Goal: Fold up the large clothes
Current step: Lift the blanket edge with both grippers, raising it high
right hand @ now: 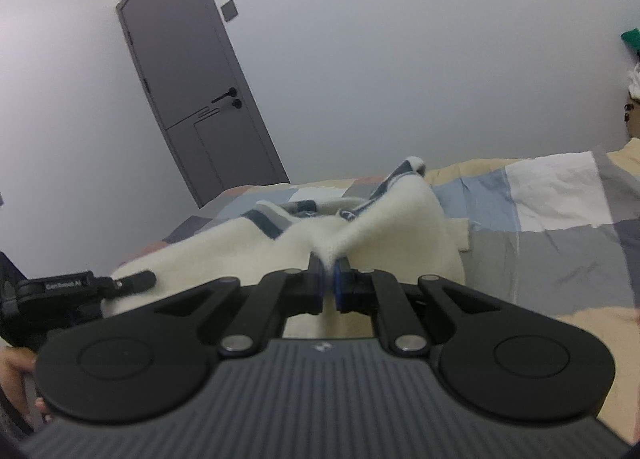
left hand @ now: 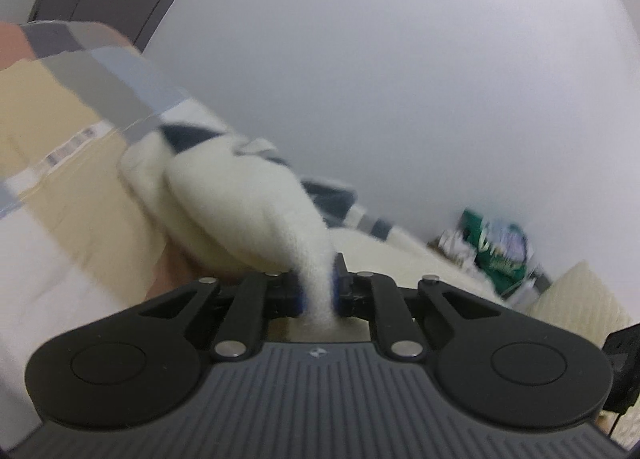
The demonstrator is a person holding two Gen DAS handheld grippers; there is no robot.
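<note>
Over the bed [right hand: 560, 219], both jaws pinch the sweater [right hand: 400, 219]

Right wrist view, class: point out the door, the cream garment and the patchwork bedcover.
door [right hand: 188, 71]: right wrist view, upper panel.
cream garment [right hand: 404, 219]: right wrist view, raised fold beyond the claw.
patchwork bedcover [right hand: 556, 195]: right wrist view, white patch.
</note>
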